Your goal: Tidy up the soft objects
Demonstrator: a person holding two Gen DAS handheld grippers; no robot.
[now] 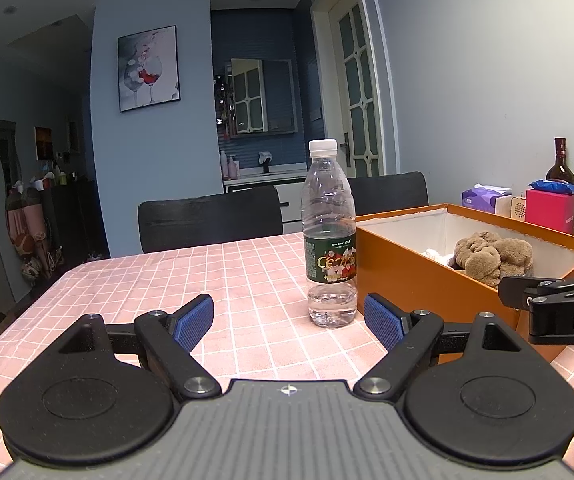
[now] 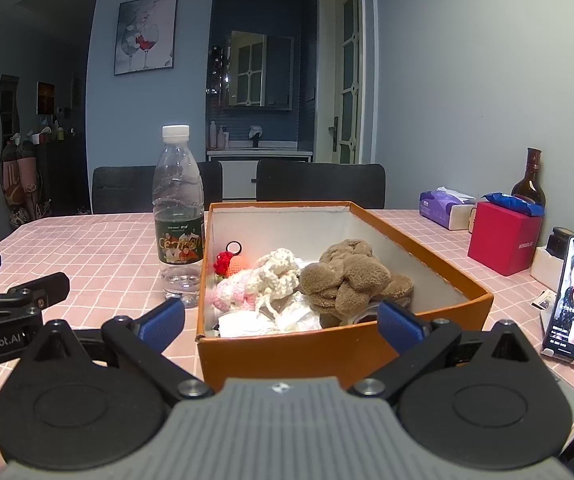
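An orange box (image 2: 427, 240) with a white lining stands on the pink checked tablecloth; it also shows in the left wrist view (image 1: 407, 268). Inside lie a brown plush toy (image 2: 351, 276), a cream and pink crochet piece (image 2: 271, 276), a small red knitted item with a black ring (image 2: 227, 260) and white crumpled pieces (image 2: 299, 320). The brown plush (image 1: 495, 256) shows in the left wrist view too. My right gripper (image 2: 283, 322) is open and empty at the box's near wall. My left gripper (image 1: 289, 318) is open and empty over the cloth, left of the box.
A clear water bottle (image 1: 330, 236) stands upright just left of the box, ahead of my left gripper. A phone on a stand (image 2: 573, 300), a red box (image 2: 503, 236), a tissue pack (image 2: 441, 206) and a dark bottle (image 2: 530, 180) sit at the right. Black chairs (image 1: 211, 216) stand behind the table.
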